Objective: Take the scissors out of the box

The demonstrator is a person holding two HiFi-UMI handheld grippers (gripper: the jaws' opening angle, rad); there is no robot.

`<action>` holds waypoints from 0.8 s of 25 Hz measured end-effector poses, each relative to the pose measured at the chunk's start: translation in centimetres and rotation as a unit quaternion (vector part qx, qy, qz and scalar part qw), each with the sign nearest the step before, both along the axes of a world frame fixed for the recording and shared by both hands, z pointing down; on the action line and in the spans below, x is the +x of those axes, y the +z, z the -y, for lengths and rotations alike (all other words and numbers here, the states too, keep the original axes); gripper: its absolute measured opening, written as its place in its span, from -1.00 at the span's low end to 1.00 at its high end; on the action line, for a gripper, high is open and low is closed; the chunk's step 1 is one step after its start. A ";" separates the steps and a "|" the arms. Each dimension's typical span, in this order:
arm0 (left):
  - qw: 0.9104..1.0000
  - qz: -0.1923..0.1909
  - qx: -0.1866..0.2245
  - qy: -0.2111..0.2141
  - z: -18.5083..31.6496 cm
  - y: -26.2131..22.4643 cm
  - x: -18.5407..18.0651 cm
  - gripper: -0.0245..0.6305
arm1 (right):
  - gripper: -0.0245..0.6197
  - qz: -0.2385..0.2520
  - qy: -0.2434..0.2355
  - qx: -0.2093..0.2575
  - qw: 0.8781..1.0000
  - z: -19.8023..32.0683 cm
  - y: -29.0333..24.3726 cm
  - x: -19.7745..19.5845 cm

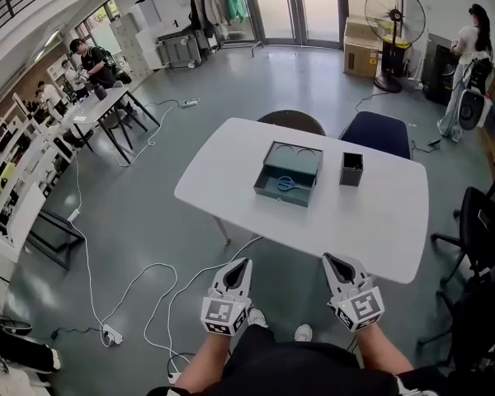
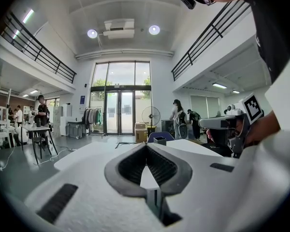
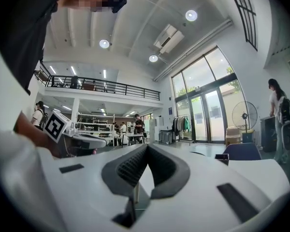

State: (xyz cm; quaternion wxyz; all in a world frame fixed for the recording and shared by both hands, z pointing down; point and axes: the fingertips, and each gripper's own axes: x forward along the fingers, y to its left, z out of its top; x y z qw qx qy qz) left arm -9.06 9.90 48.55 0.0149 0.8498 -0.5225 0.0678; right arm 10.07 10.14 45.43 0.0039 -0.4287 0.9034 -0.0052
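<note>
A teal box [image 1: 290, 165] stands open in the middle of the white table [image 1: 379, 221], with blue-handled scissors [image 1: 285, 183] lying in its front tray. My left gripper [image 1: 245, 263] and right gripper [image 1: 329, 259] hover side by side short of the table's near edge, well apart from the box. Both point level toward the table. In the left gripper view the left gripper [image 2: 146, 146] has its jaws together with nothing between them. The right gripper [image 3: 147, 147] looks the same in its own view. The box and scissors are hidden in both gripper views.
A black square cup [image 1: 351, 169] stands right of the box. Two chairs [image 1: 379, 130] sit at the table's far side, and an office chair [image 1: 478, 229] at the right. Cables [image 1: 140, 295] trail over the floor at left. A fan [image 1: 394, 23] stands at the back.
</note>
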 end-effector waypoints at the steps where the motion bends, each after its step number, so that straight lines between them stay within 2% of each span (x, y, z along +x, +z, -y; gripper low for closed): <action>1: 1.000 0.001 -0.002 0.000 0.4 0.2 -0.1 -0.89 | -0.90 -0.001 0.000 -0.004 1.000 0.4 0.3 -0.1; 5: 1.000 -0.003 -0.010 -0.001 2.3 0.7 -0.9 -0.89 | -0.90 -0.004 0.001 -0.012 1.000 2.3 0.8 -1.0; 10: 1.000 -0.004 -0.005 0.018 5.9 0.5 -2.2 -0.89 | -0.90 -0.008 0.004 0.000 1.000 5.9 0.1 -3.3; 20: 0.999 -0.008 -0.013 0.040 16.7 0.4 -7.5 -0.89 | -0.90 -0.012 0.028 0.012 0.999 15.8 -1.4 -9.3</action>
